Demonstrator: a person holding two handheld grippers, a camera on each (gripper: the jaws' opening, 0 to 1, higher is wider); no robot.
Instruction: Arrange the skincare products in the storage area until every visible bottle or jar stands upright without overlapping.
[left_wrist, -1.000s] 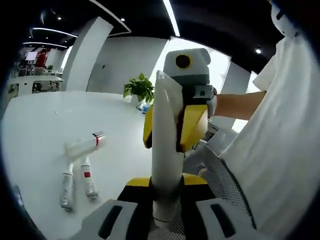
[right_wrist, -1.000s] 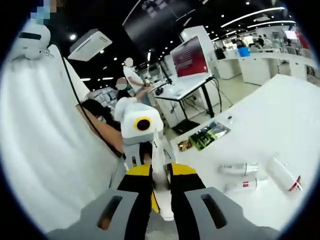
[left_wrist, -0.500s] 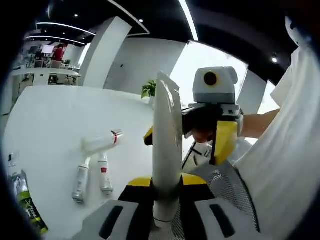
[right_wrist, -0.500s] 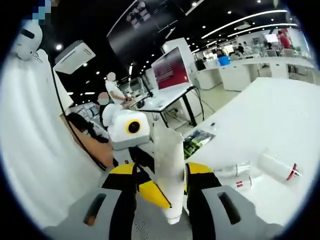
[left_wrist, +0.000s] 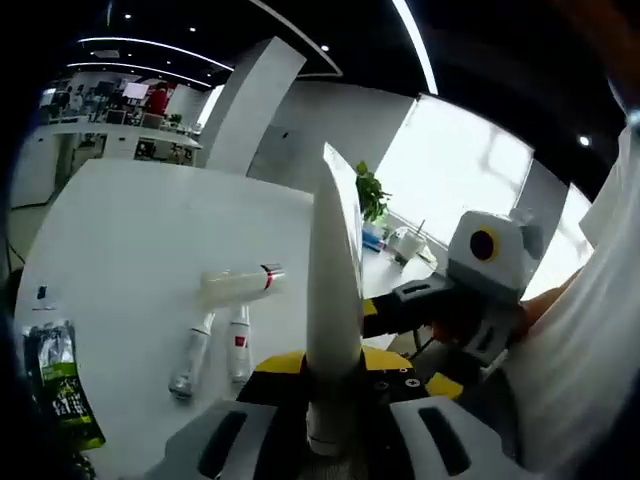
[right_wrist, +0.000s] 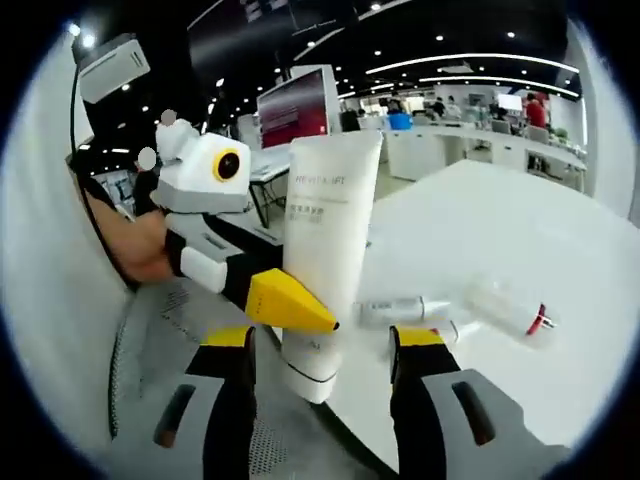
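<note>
A tall white skincare tube (left_wrist: 332, 290) stands edge-on between the jaws of my left gripper (left_wrist: 332, 375), which is shut on its lower end. In the right gripper view the same tube (right_wrist: 325, 230) shows its broad face, cap down, with the left gripper's (right_wrist: 285, 305) yellow jaw against it. My right gripper (right_wrist: 325, 345) is open, its jaws spread wide on either side of the tube without touching it. On the white table (left_wrist: 120, 230) lie a white bottle with a red band (left_wrist: 237, 282) and two small tubes (left_wrist: 190, 352) (left_wrist: 239, 345), all on their sides.
A green packet (left_wrist: 60, 395) lies near the table's near-left edge. My right gripper (left_wrist: 440, 330) hangs off the table's edge beside a person in white. A potted plant (left_wrist: 372, 195) stands at the far side. The red-banded bottle (right_wrist: 505, 308) lies beyond a small tube (right_wrist: 395, 310).
My right gripper has let go of the tall tube, opened and drawn back from it. The left gripper keeps the tube. Both views have swung toward the table.
</note>
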